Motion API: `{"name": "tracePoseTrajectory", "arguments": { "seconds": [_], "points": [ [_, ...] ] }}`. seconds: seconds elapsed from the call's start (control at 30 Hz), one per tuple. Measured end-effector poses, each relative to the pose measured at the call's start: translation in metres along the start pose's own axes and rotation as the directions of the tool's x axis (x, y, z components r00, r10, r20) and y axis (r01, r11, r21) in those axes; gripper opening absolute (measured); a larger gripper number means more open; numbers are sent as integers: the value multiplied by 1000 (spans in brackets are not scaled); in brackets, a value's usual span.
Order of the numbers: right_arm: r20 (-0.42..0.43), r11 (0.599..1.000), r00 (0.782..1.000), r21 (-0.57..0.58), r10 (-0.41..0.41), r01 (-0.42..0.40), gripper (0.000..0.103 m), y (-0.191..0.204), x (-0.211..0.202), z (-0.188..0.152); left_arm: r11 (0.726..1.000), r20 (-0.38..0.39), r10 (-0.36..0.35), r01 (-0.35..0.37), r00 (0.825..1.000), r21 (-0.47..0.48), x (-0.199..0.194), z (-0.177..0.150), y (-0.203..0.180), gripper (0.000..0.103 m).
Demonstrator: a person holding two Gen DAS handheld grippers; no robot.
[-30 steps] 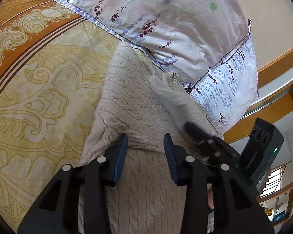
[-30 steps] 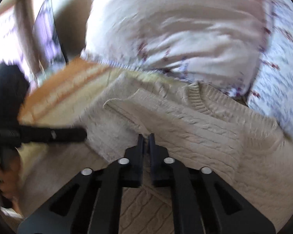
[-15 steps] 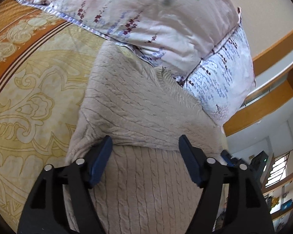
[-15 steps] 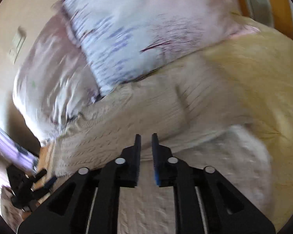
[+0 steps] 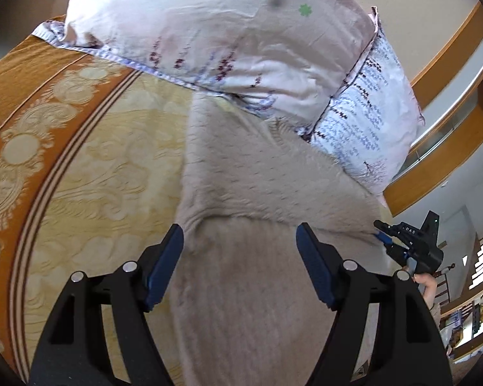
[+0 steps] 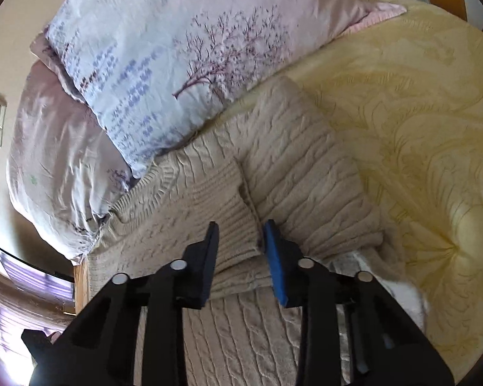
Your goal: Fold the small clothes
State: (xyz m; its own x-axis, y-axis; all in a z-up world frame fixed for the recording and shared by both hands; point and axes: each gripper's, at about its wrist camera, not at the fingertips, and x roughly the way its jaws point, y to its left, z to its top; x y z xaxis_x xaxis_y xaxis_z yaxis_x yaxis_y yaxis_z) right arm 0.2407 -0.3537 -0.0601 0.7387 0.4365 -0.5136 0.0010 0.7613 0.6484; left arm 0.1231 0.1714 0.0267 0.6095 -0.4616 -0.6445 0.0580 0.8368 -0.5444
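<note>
A beige cable-knit sweater (image 5: pixel 241 193) lies on the yellow bedspread (image 5: pixel 112 167), its collar end against the pillows. My left gripper (image 5: pixel 240 234) is wide open just above the sweater's folded body, holding nothing. In the right wrist view the sweater (image 6: pixel 306 167) shows a sleeve folded across its body, with the ribbed cuff (image 6: pixel 222 212) lying between my fingers. My right gripper (image 6: pixel 240 234) is open over that cuff, not clamped on it. The right gripper also shows in the left wrist view (image 5: pixel 409 244), at the sweater's right edge.
Two floral pillows (image 5: pixel 241 41) (image 6: pixel 183 41) lie at the head of the bed, touching the sweater's top. An orange patterned border (image 5: pixel 25 128) runs along the bedspread's left side. A wooden bed frame (image 5: pixel 441 148) is at the right.
My left gripper opened wider over the sweater. My right gripper swung to the sweater's right side and opened from shut; the sleeve now lies folded across the body.
</note>
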Motion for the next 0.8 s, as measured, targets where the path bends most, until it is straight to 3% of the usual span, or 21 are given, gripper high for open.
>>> {"name": "tracePoseTrajectory", "arguments": {
  "seconds": [0.03,0.23,0.37,0.47,0.5,0.6,0.7,0.8],
  "points": [
    [-2,1000,1000,-7,20,-20,10,1,0,-1,1000,-1,2,-2,1000,-3,0,-1,2,72],
    [131,999,991,-44,2,4,8,8,-29,-3,998,-13,-24,23,1000,-52,-1,-11,17,72],
    [89,994,992,-44,-93,98,8,-3,-13,-7,997,-22,-42,40,999,-60,-2,-20,20,72],
    [87,993,992,-70,-88,95,11,0,-18,-7,996,-30,-58,56,998,-71,-3,-26,20,71],
    [93,993,992,-75,-81,88,18,0,-24,-8,995,-31,-66,64,997,-73,-4,-28,20,71],
    [124,994,991,-97,-45,58,54,-5,-51,-12,994,-28,-78,76,997,-77,-8,-36,20,71],
    [136,992,990,-112,-45,60,56,-26,-80,-21,992,-25,-95,93,995,-80,-12,-43,21,69],
    [96,997,995,-75,-22,30,56,-62,-100,-33,989,-32,-119,116,992,-88,-17,-51,21,62]
  ]
}}
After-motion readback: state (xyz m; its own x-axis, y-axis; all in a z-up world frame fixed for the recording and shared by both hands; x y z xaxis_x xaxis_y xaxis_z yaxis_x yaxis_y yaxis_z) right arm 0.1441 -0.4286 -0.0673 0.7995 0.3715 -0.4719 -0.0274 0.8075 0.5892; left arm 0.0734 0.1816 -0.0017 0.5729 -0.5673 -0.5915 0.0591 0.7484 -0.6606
